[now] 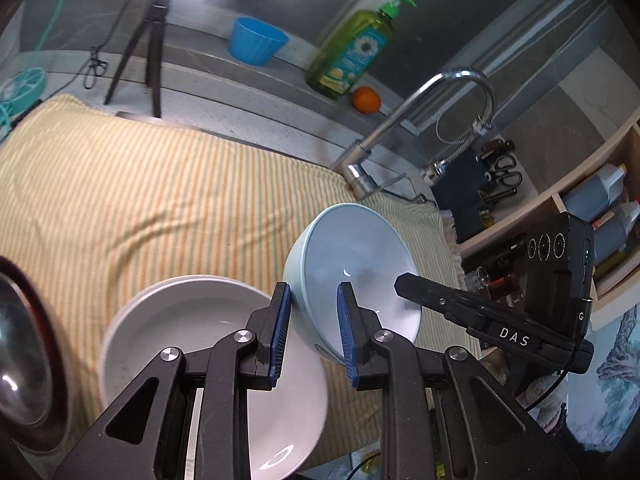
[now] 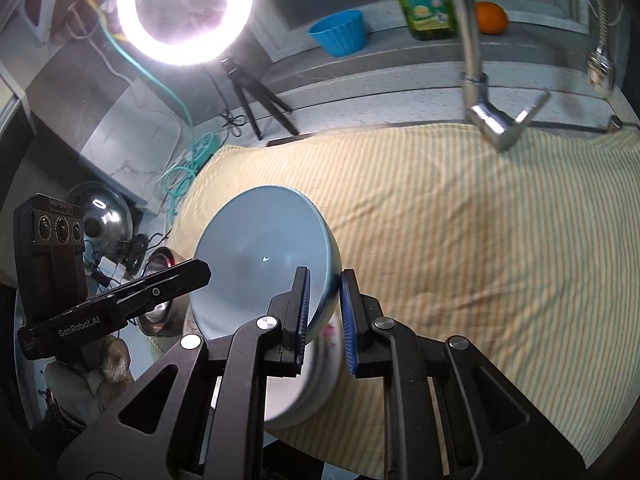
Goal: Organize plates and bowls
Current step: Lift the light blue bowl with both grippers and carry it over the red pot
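Note:
A light blue bowl (image 1: pixel 352 272) hangs tilted over the striped cloth, held by its rim from two sides. My left gripper (image 1: pixel 314 328) is shut on the near rim, one pad inside and one outside. At the far rim a black finger (image 1: pixel 424 292) of the other gripper reaches into the bowl. In the right wrist view my right gripper (image 2: pixel 325 304) is shut on the bowl (image 2: pixel 256 256) at its right rim. Just below the bowl lies a stack of white plates (image 1: pixel 192 320), partly hidden in the right wrist view, where only the plates' edge (image 2: pixel 312 384) shows.
The yellow striped cloth (image 2: pixel 460 240) covers the counter. A chrome faucet (image 1: pixel 400 128) rises at its far edge. On the ledge behind stand a blue cup (image 1: pixel 256 40), a green soap bottle (image 1: pixel 352 52) and an orange (image 1: pixel 366 99). A tripod (image 1: pixel 148 48) and metal lids (image 2: pixel 100 216) are at the left.

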`<state>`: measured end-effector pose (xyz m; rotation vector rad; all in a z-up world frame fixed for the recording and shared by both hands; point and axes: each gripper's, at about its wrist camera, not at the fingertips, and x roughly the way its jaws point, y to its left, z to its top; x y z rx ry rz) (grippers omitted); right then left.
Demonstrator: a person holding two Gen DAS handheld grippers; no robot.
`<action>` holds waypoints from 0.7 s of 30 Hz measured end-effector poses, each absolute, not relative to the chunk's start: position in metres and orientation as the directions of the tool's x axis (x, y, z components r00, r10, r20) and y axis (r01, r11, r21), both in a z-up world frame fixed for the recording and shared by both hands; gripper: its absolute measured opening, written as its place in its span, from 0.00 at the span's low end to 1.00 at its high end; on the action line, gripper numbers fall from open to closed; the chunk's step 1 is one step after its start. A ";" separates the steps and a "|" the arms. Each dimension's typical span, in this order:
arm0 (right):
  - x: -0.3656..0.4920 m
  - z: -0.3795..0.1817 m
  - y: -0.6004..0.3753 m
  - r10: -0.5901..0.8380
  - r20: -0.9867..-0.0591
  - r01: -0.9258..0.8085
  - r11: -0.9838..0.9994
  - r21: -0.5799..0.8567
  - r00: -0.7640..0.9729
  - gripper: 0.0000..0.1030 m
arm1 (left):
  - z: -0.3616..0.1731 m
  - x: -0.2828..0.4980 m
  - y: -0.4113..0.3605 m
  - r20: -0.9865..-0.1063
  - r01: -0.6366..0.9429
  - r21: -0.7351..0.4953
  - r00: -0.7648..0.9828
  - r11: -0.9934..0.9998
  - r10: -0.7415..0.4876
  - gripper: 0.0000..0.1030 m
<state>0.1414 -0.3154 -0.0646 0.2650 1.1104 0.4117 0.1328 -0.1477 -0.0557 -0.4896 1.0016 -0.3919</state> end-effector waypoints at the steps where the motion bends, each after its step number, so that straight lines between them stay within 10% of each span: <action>1: 0.142 -0.063 -0.307 0.454 -0.807 -0.202 0.891 0.407 0.378 0.15 | -0.055 0.130 -0.142 -0.697 0.081 -0.558 0.493 0.826 -0.520 0.20; 21: 0.149 -0.056 -0.148 0.572 -0.785 -0.453 0.780 0.431 0.236 0.15 | -0.042 0.059 -0.010 -0.701 -0.162 -0.552 0.622 0.818 -0.349 0.20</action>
